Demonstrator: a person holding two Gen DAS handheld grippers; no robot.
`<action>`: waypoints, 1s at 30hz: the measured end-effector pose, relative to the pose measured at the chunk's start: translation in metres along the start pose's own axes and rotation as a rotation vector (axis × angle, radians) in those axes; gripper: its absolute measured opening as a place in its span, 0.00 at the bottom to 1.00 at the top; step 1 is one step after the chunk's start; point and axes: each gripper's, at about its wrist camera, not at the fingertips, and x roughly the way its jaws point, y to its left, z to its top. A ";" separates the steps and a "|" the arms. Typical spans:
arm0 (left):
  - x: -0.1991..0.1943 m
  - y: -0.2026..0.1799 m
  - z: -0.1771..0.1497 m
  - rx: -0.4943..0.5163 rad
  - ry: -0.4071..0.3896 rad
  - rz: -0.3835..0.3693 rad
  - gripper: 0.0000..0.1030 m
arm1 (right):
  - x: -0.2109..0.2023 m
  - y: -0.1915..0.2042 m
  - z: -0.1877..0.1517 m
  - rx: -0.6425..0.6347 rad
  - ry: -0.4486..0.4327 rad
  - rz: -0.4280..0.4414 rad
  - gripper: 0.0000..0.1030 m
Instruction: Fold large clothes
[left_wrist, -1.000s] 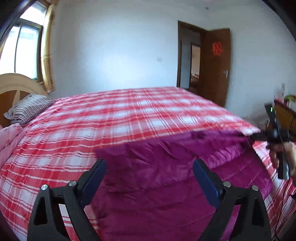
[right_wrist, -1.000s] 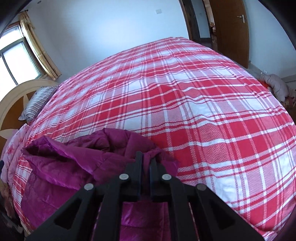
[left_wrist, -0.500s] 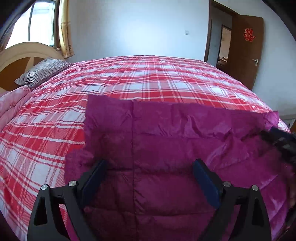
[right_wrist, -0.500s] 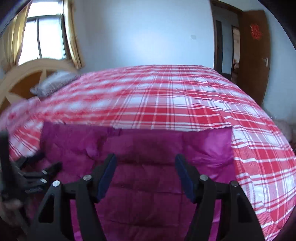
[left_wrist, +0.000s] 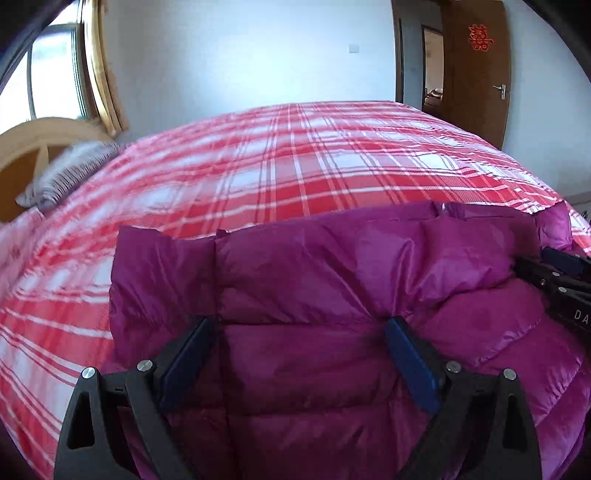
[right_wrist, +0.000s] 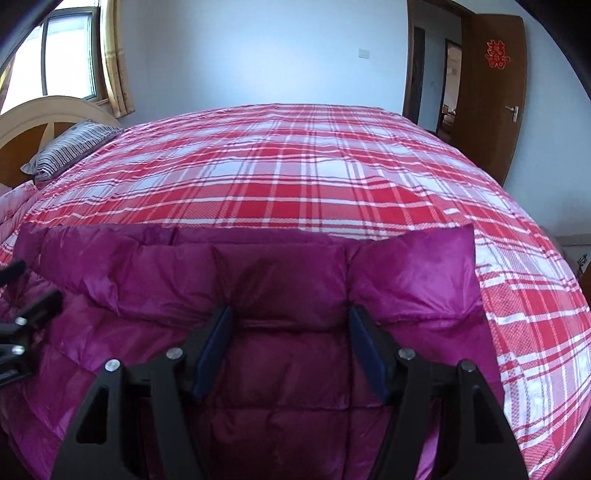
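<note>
- Purple quilted jacket lies flat on the near edge of the bed, top layer folded over so a straight fold line runs left to right.
- Right gripper: jaws open wide, having just been opening; nothing between the pads, jacket only lies below them. Reads as a release after laying the fold down.
- Left gripper: jaws open too, empty, hovering over the left part of the jacket. No grip on cloth.
- Each gripper shows at the edge of the other's view: right gripper at the jacket's right end, left gripper at its left end. They sit well apart, likely so the wide garment stays spread and even.
- Judgement: one fold looks placed; next step probably needs a fresh grip on an edge or corner. Slick puffy fabric may spring back or slide.
- Surface: red and white plaid bedspread, smooth, lots of free room beyond the jacket.
- Room: striped pillow and wooden headboard far left, window with yellow curtain, white wall, brown door open at far right.
</note>
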 end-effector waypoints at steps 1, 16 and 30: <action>0.001 0.001 0.000 -0.009 0.001 -0.004 0.92 | 0.000 0.000 -0.001 0.006 0.002 0.003 0.66; 0.023 0.002 0.000 -0.035 0.067 -0.010 0.97 | 0.020 -0.006 -0.002 0.055 0.067 0.030 0.69; 0.029 0.000 -0.001 -0.025 0.090 0.012 0.99 | 0.027 0.002 -0.002 0.008 0.093 -0.038 0.71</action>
